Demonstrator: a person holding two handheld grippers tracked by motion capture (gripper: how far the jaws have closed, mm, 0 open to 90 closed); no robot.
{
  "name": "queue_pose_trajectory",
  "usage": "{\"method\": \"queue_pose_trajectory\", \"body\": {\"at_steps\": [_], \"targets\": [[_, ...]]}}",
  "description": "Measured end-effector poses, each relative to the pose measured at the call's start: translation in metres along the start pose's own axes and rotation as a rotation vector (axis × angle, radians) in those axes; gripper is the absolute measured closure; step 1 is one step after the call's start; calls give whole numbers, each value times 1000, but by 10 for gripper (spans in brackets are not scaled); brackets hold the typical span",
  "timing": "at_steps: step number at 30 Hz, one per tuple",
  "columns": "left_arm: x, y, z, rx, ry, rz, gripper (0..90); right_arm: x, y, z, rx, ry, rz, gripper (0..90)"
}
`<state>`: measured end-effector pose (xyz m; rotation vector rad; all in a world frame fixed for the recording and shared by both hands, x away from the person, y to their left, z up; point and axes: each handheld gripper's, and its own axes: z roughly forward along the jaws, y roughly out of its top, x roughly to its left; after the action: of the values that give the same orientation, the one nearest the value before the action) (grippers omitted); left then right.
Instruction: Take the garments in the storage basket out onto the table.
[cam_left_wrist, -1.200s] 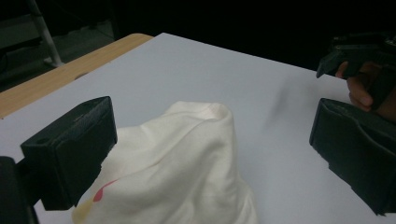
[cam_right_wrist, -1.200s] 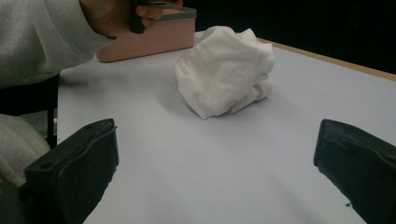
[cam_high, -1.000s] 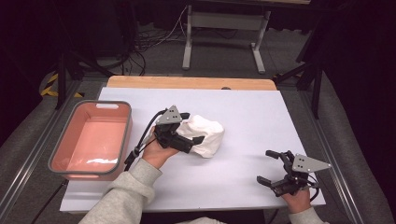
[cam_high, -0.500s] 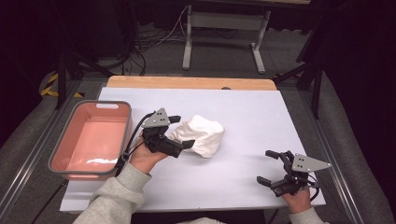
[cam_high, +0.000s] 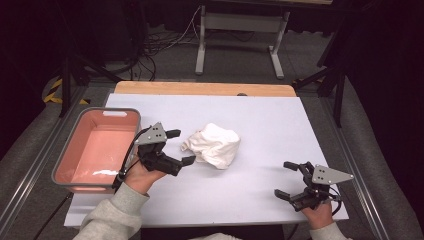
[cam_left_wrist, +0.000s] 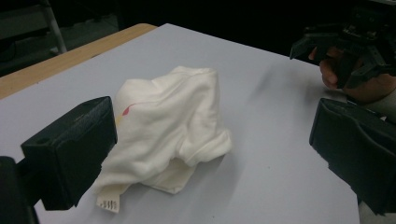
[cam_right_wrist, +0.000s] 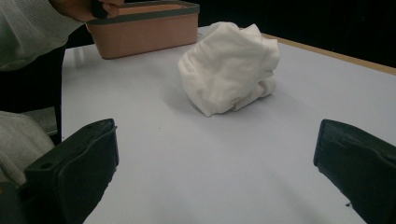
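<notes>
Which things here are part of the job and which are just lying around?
In the job:
white cloth, crumpled on the table
left gripper, fingers open beside the cloth
pink bin

Just there:
right gripper, open, apart from the cloth
metal stand beyond the table

Cloth (cam_high: 214, 145) mid-table (cam_high: 260, 120), bin (cam_high: 95, 150) at its left edge, left hand-held gripper (cam_high: 181, 147) btwn them.

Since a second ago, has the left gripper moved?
Yes. The left gripper has drawn back from the white cloth toward the pink bin, jaws now open and apart from the cloth.
</notes>
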<state>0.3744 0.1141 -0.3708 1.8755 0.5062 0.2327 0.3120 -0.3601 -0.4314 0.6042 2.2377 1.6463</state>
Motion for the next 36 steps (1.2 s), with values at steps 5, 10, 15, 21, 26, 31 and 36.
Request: {"method": "queue_pose_trajectory", "body": {"at_steps": [5,10,15,21,26,31,36], "targets": [[-1,-11,-6,-15,9,-3,21,0,0,1,5,1,0,2],[-2,-24,-11,-27,4,-20,22,0,0,1,6,2,2,2],[-3,-36,-10,-34,-3,-49,23,1,0,1,8,6,3,2],[-3,-50,-8,-54,-10,-78,24,0,0,1,10,8,4,2],[-4,-62,-7,-60,-3,-94,24,0,-1,1,14,9,6,2],[-5,-72,-6,-62,1,-94,20,0,-1,1,16,9,5,2],[-3,-80,-5,-94,-13,-115,15,0,-2,1,14,12,12,2]]}}
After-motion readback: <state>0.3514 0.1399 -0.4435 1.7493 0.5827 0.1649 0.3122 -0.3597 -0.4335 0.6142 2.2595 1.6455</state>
